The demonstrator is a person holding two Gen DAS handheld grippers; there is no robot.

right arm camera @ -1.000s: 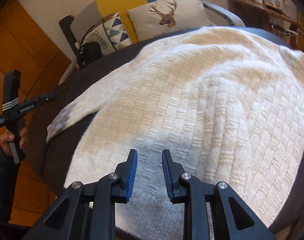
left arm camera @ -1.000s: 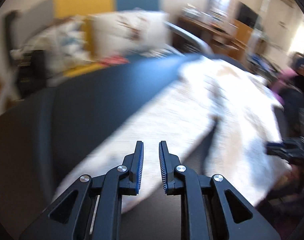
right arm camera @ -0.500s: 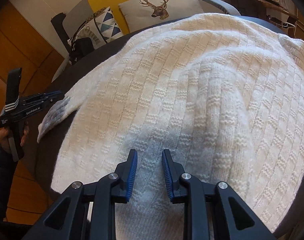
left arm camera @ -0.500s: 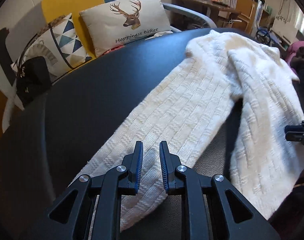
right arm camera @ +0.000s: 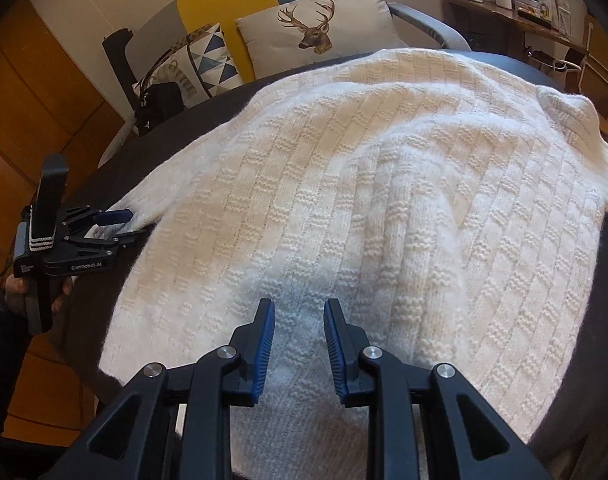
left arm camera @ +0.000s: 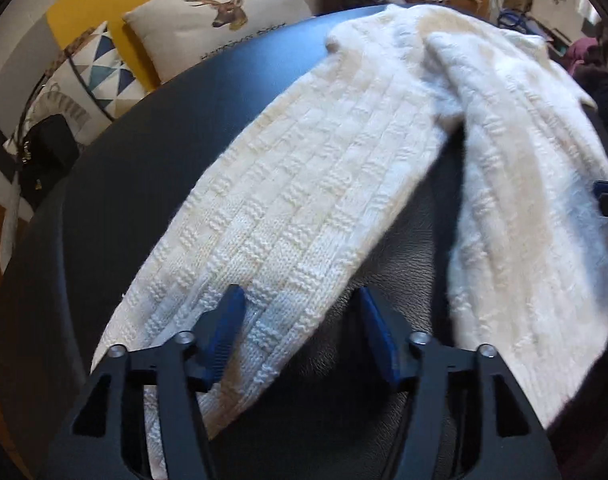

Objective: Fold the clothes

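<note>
A white knitted sweater (right arm camera: pixel 384 216) is spread over a dark round worktop (left arm camera: pixel 144 152). Its body covers most of the surface, and one sleeve (left arm camera: pixel 288 232) is extended toward the worktop's near left edge, as seen from the left wrist camera.

The left gripper (left arm camera: pixel 300 320) is positioned low over the cuff end of that sleeve. Its jaws have just been opening and are now set wide apart. The sleeve's edge lies between them, but the pads are not pressed on it; the left pad is seen over the knit and the right pad over bare worktop. In the right wrist view the same gripper (right arm camera: pixel 116 220) is seen at the sleeve's tip, carried by a hand (right arm camera: pixel 32 292) in a dark sleeve. Whether the fingertips touch the fabric cannot be told from either view.

The right gripper (right arm camera: pixel 298 312) is held above the lower hem of the sweater's body. Its jaws are set narrowly apart with a gap between the blue pads, and nothing is gripped; the knit is visible below them.

Behind the worktop, a deer-print cushion (right arm camera: pixel 316 28) and a triangle-patterned cushion (right arm camera: pixel 208 60) are placed on a seat, with a black bag (right arm camera: pixel 160 104) beside them. A cluttered shelf (right arm camera: pixel 504 4) is located at the far right.
</note>
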